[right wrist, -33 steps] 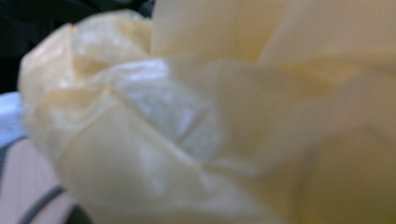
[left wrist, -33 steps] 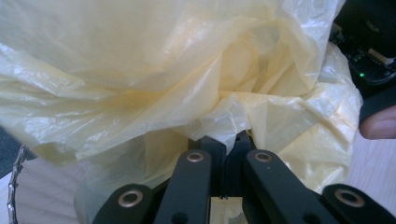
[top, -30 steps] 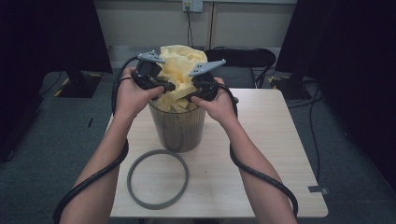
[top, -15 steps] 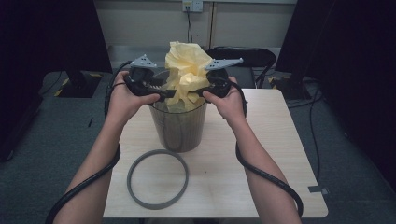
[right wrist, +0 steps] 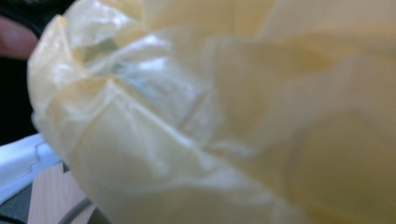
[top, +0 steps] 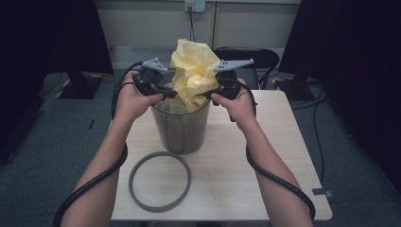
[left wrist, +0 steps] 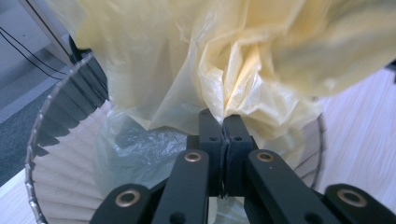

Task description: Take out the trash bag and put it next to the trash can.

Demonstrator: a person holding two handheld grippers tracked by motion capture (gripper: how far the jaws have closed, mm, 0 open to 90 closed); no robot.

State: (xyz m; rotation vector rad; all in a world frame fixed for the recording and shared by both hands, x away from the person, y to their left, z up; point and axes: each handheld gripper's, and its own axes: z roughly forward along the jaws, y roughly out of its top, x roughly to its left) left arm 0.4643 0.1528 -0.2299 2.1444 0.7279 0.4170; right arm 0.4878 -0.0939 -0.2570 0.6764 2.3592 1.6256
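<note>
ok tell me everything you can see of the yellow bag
The yellow bag is thin, crinkled, translucent plastic, bunched up and standing above the rim of the ribbed see-through bin on the table, with its lower part hanging inside. The left gripper has its jaws shut on a gathered fold of it. The right gripper meets its other side, where the film presses close against that gripper's camera.

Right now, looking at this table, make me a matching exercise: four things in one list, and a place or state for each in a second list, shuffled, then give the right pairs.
Things:
1. yellow bag
2. bin
3. grey ring
4. left gripper

Places or states:
A. lies flat on the table, in front of the bin
B. bunched up above the bin, between both grippers
C. jaws shut on a fold of plastic
D. stands upright on the table, ribbed and see-through

Pairs: 1-B, 2-D, 3-A, 4-C
</note>
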